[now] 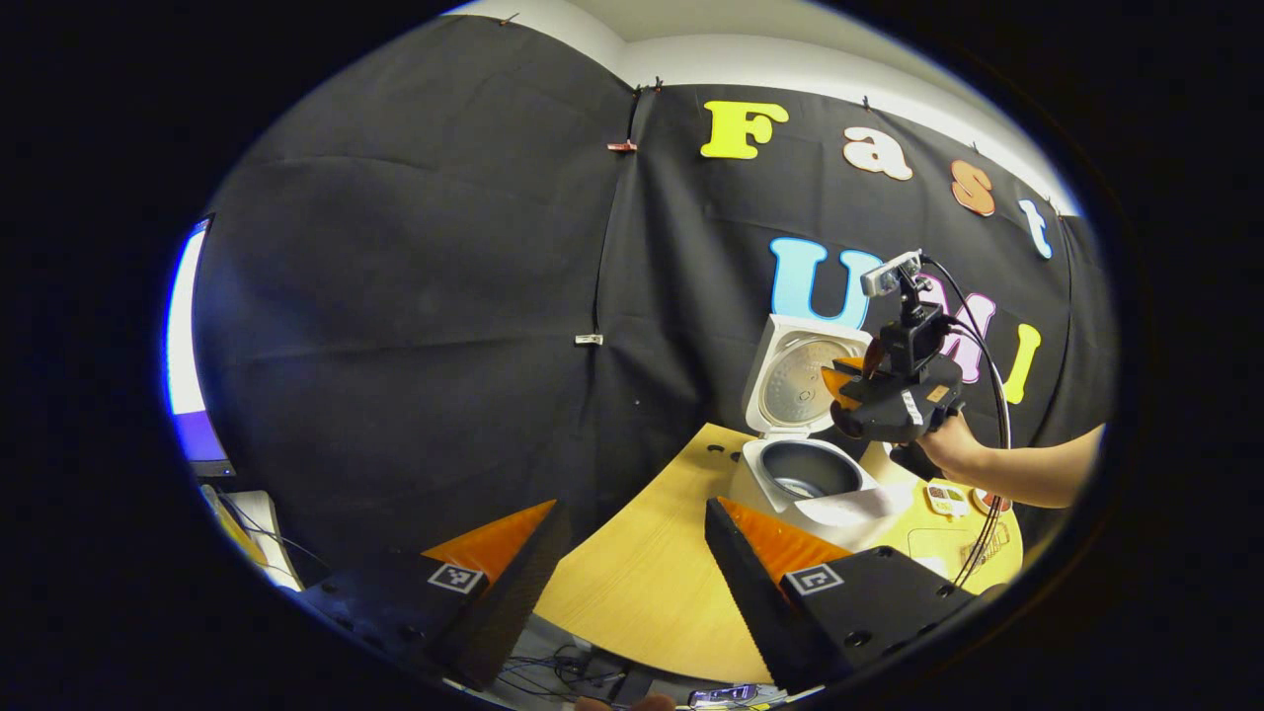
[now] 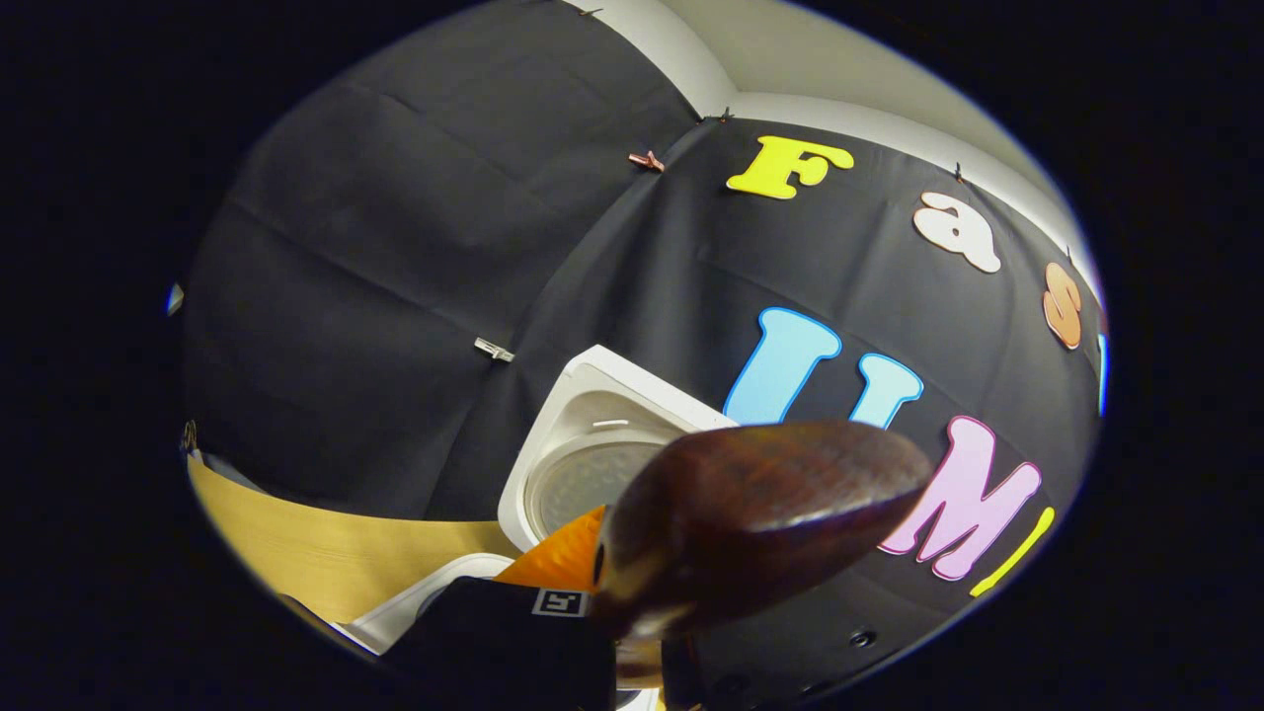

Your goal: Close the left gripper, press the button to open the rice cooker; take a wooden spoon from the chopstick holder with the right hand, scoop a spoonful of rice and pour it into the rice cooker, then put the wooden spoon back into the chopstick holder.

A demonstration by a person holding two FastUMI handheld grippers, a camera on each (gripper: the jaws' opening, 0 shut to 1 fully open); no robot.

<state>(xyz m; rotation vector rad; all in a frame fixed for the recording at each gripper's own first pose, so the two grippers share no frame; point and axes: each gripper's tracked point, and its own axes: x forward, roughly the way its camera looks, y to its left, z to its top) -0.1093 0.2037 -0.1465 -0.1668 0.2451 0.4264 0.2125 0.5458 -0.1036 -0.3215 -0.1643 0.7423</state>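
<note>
The white rice cooker (image 1: 802, 486) stands on the table with its lid (image 1: 802, 380) raised and its dark inner pot showing. A hand holds my right gripper (image 1: 855, 383) just above the pot, in front of the lid. It is shut on the wooden spoon (image 2: 760, 513), whose dark brown bowl turns its rounded back to the right gripper view. The raised lid (image 2: 592, 464) and the cooker's rim (image 2: 415, 602) lie beyond the spoon. My left gripper (image 1: 627, 553) hangs open over the table's near edge, well left of the cooker, with nothing between its fingers.
The round wooden table (image 1: 642, 583) carries small cards (image 1: 948, 499) to the right of the cooker. A lit monitor (image 1: 183, 346) stands at the far left. Cables (image 1: 573, 671) lie below the table's near edge. A forearm (image 1: 1037, 469) reaches in from the right.
</note>
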